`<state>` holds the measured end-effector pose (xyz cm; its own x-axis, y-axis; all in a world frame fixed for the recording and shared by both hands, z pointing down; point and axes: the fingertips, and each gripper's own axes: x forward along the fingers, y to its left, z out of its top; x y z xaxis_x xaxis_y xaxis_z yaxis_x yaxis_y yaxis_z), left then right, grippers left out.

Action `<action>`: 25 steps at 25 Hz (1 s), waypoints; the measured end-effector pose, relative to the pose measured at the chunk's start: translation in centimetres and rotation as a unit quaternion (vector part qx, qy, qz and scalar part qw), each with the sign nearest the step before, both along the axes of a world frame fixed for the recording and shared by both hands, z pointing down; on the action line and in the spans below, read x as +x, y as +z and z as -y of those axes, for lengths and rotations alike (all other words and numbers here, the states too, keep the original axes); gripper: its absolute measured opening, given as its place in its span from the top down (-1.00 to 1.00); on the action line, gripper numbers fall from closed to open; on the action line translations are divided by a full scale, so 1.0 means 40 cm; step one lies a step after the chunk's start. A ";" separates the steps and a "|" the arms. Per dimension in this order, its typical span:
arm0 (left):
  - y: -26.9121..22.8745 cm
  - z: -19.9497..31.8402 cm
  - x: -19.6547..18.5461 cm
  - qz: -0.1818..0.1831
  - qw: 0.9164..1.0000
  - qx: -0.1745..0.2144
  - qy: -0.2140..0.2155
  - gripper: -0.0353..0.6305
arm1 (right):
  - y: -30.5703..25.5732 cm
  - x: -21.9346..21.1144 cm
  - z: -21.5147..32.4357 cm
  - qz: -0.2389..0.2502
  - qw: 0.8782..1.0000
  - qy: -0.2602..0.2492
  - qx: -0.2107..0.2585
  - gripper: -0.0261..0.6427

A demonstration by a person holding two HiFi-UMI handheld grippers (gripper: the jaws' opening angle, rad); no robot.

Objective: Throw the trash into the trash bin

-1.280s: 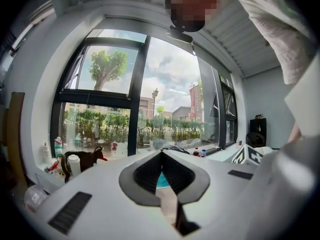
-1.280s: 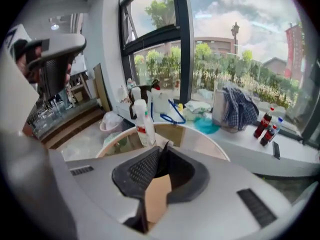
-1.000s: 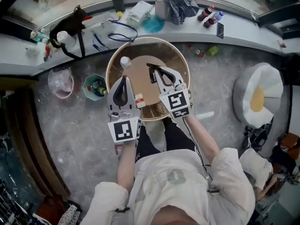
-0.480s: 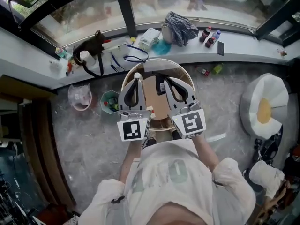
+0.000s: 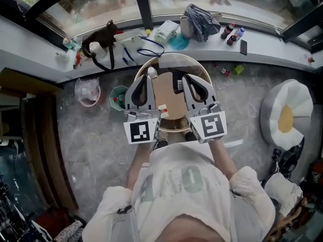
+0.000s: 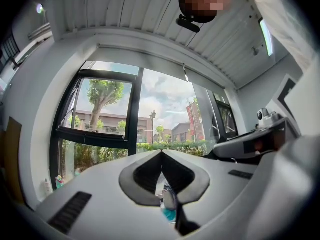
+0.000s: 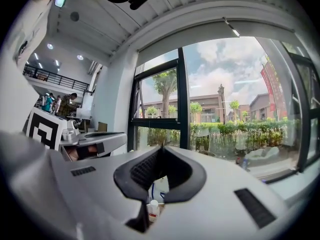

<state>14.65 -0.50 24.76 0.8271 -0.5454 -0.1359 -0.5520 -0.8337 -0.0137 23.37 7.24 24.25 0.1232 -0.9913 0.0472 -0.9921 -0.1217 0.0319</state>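
Evidently nearest the left gripper (image 5: 147, 79), closed empty like the right gripper (image 5: 185, 78): white trash (image 5: 150, 72) at the table's (image 5: 174, 57) far-left edge.

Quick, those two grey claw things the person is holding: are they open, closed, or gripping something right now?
The left grey gripper: fingers closed, holding nothing.
The right grey gripper: fingers closed, holding nothing.

There are two grippers — left gripper (image 5: 147, 78), right gripper (image 5: 184, 78). Also one round table (image 5: 171, 57), one green bin (image 5: 119, 96), two bottles (image 5: 225, 31) (image 5: 235, 36), one phone (image 5: 244, 47).
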 end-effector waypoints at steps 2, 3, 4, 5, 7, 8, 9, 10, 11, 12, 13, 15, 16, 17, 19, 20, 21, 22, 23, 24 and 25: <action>0.008 0.008 -0.011 0.001 1.000 -0.003 -0.014 0.86 | 0.012 -0.007 0.008 0.004 1.000 -0.012 -0.006 0.86; 0.012 0.012 -0.020 0.002 1.000 -0.003 -0.022 0.86 | 0.019 -0.013 0.014 0.005 1.000 -0.020 -0.010 0.86; 0.016 0.019 -0.035 0.003 0.999 -0.003 -0.031 0.86 | 0.026 -0.021 0.024 0.007 0.999 -0.029 -0.014 0.86; 0.022 0.029 -0.054 0.006 0.999 -0.004 -0.043 0.86 | 0.032 -0.033 0.039 0.008 0.999 -0.040 -0.017 0.86; 0.041 0.058 -0.109 0.012 0.997 -0.010 -0.073 0.86 | 0.051 -0.069 0.081 0.008 0.997 -0.069 -0.027 0.86; 0.054 0.075 -0.145 0.015 0.996 -0.015 -0.092 0.86 | 0.068 -0.091 0.108 0.007 0.996 -0.087 -0.034 0.86; 0.069 0.092 -0.183 0.017 0.993 -0.021 -0.113 0.86 | 0.091 -0.117 0.139 0.004 0.993 -0.108 -0.043 0.86; 0.086 0.108 -0.222 0.020 0.991 -0.026 -0.133 0.86 | 0.119 -0.142 0.171 0.000 0.990 -0.129 -0.053 0.86; 0.105 0.123 -0.262 0.024 0.988 -0.029 -0.152 0.86 | 0.154 -0.169 0.206 -0.003 0.987 -0.148 -0.064 0.86; 0.126 0.139 -0.304 0.026 0.985 -0.032 -0.170 0.86 | 0.194 -0.200 0.244 -0.003 0.983 -0.167 -0.075 0.86; 0.147 0.157 -0.347 0.027 0.981 -0.036 -0.187 0.86 | 0.239 -0.235 0.285 0.000 0.979 -0.186 -0.089 0.86; 0.197 0.194 -0.437 0.020 0.974 -0.052 -0.220 0.86 | 0.344 -0.318 0.374 0.009 0.967 -0.224 -0.118 0.86; 0.231 0.211 -0.484 0.018 0.969 -0.063 -0.236 0.86 | 0.406 -0.362 0.420 0.011 0.961 -0.241 -0.134 0.86; 0.274 0.226 -0.532 0.020 0.965 -0.074 -0.252 0.86 | 0.474 -0.404 0.466 0.013 0.955 -0.256 -0.151 0.86; 0.370 0.246 -0.623 0.034 0.955 -0.095 -0.279 0.86 | 0.617 -0.485 0.557 0.024 0.942 -0.278 -0.187 0.86; 0.412 0.252 -0.663 0.040 0.950 -0.104 -0.292 0.86 | 0.686 -0.523 0.599 0.032 0.936 -0.286 -0.204 0.87; 0.445 0.256 -0.699 0.039 0.945 -0.110 -0.305 0.86 | 0.751 -0.561 0.635 0.038 0.930 -0.293 -0.220 0.87; 0.472 0.260 -0.730 0.036 0.941 -0.116 -0.316 0.86 | 0.813 -0.596 0.666 0.040 0.924 -0.298 -0.234 0.87; 0.498 0.262 -0.758 0.035 0.937 -0.121 -0.325 0.86 | 0.873 -0.629 0.691 0.038 0.919 -0.303 -0.248 0.86; 0.523 0.263 -0.784 0.035 0.934 -0.125 -0.332 0.86 | 0.932 -0.658 0.711 0.032 0.915 -0.306 -0.262 0.86; 0.548 0.265 -0.808 0.035 0.932 -0.128 -0.337 0.86 | 0.988 -0.684 0.728 0.025 0.910 -0.308 -0.276 0.86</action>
